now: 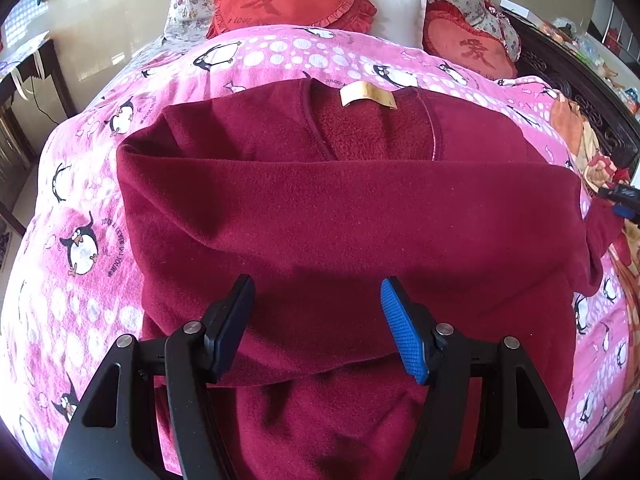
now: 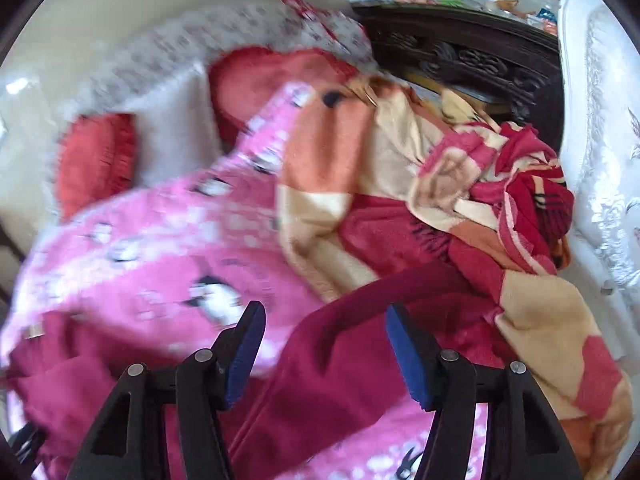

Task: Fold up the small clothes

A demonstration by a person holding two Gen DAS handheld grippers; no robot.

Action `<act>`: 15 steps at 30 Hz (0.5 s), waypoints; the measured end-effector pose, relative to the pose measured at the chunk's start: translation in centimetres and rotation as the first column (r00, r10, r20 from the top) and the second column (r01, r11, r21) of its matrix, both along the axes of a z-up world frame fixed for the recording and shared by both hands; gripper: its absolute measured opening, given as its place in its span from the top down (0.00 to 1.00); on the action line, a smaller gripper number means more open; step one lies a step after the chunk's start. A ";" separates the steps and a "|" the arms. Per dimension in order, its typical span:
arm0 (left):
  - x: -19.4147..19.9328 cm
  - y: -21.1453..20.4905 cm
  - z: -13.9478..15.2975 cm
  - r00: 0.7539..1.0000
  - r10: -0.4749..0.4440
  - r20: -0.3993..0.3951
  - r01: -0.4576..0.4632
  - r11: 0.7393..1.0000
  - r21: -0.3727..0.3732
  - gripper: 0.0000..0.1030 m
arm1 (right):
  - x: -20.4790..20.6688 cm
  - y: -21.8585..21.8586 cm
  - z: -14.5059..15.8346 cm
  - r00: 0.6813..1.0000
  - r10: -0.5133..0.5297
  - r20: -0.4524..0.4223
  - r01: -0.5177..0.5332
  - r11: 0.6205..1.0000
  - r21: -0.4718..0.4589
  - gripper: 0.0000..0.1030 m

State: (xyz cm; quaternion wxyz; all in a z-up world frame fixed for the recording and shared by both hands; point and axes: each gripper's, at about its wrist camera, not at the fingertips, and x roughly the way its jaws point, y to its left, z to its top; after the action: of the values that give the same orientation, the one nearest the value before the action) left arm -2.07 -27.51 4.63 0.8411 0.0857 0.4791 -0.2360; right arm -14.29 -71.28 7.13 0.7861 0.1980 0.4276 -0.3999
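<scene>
While the sweater (image 1: 344, 216) lies mid-bed on the pink blanket (image 1: 80, 208) with 1 sleeve folded across, we hold both claws parted, empty: left claw (image 1: 318, 328) over it, right claw (image 2: 326, 354) above the loose sleeve (image 2: 360, 320).

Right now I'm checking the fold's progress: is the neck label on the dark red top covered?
No, the cream neck label lies exposed inside the dark red top's collar.
</scene>
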 end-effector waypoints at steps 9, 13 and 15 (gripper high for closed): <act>1.0 1.9 -0.3 0.999 0.044 -0.015 -0.044 0.999 -0.018 0.36 | -5.2 -2.4 -2.6 0.985 -0.031 0.172 -0.002 0.982 0.189 0.82; 1.0 2.8 0.6 0.998 0.062 0.003 -0.062 0.997 -0.037 0.36 | -7.2 -0.9 1.4 0.943 0.056 0.329 -0.120 0.977 0.178 0.88; 1.3 3.7 1.3 0.996 0.085 0.009 -0.084 0.995 -0.056 0.36 | -7.0 1.4 4.8 0.906 0.155 0.393 -0.218 0.969 0.119 0.88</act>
State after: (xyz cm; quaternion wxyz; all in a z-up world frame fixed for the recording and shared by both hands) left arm -0.74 -23.83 5.93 0.8551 0.0434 0.4707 -0.2131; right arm -21.33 -69.91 11.92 0.8703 0.2924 0.3145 -0.2411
